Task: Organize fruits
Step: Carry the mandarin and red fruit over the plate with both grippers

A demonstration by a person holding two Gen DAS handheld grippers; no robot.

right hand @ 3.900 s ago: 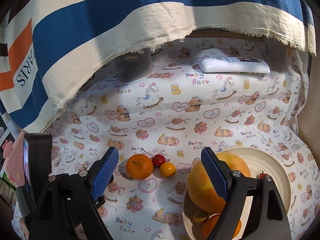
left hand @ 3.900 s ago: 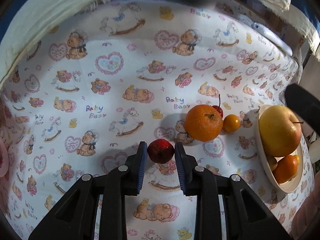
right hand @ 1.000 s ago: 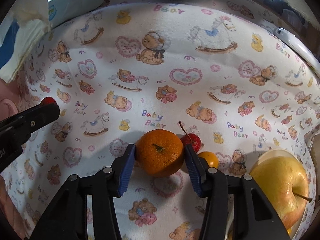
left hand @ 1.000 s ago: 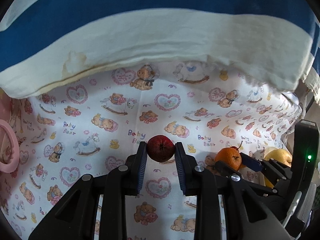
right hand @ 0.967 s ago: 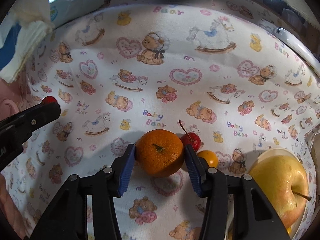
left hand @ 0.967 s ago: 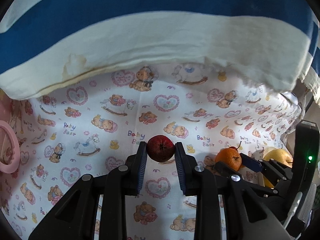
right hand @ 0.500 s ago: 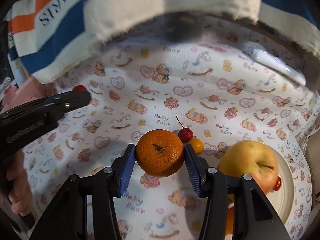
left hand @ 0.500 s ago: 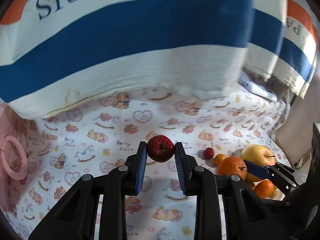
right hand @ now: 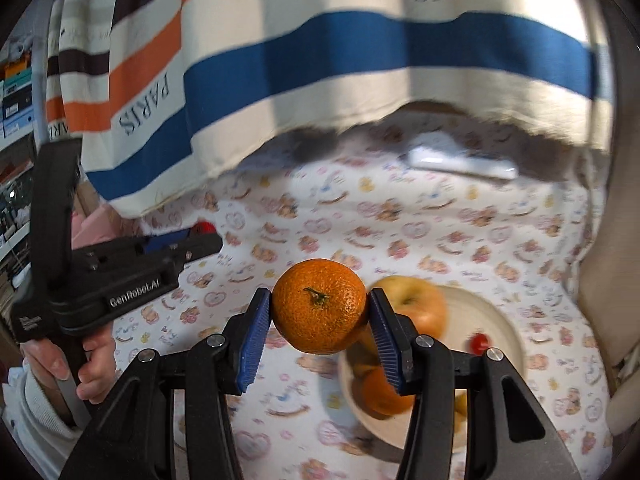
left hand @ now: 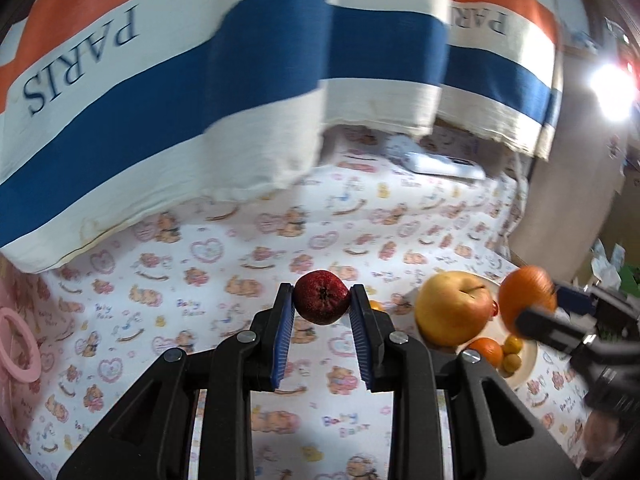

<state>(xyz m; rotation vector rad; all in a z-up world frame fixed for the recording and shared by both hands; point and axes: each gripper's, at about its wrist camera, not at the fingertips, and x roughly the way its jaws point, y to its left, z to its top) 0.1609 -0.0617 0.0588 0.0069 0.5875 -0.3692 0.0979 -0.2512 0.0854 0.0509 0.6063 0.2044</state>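
Observation:
My left gripper (left hand: pixel 322 305) is shut on a small dark red fruit (left hand: pixel 322 297) and holds it in the air above the bear-print cloth. My right gripper (right hand: pixel 319 309) is shut on an orange (right hand: pixel 320 306), lifted over the left part of the cream bowl (right hand: pixel 508 340). The bowl holds a yellow apple (right hand: pixel 416 310), a small orange (right hand: pixel 380 394) and a red cherry (right hand: pixel 478 343). In the left wrist view the bowl (left hand: pixel 524 364) sits at the right with the apple (left hand: pixel 454 307), and the orange (left hand: pixel 526 294) is held above it.
A striped "PARIS" cloth (left hand: pixel 240 80) hangs over the back. A white remote (right hand: pixel 460 164) lies at the far edge of the bear-print cloth (right hand: pixel 440 232). A pink ring (left hand: pixel 18 346) lies at the far left. A small orange fruit (left hand: pixel 374 305) peeks out behind my left gripper's right finger.
Both grippers have risen higher with their fruits. The right gripper has carried the orange rightward over the bowl; the cherry on the cloth is no longer in view.

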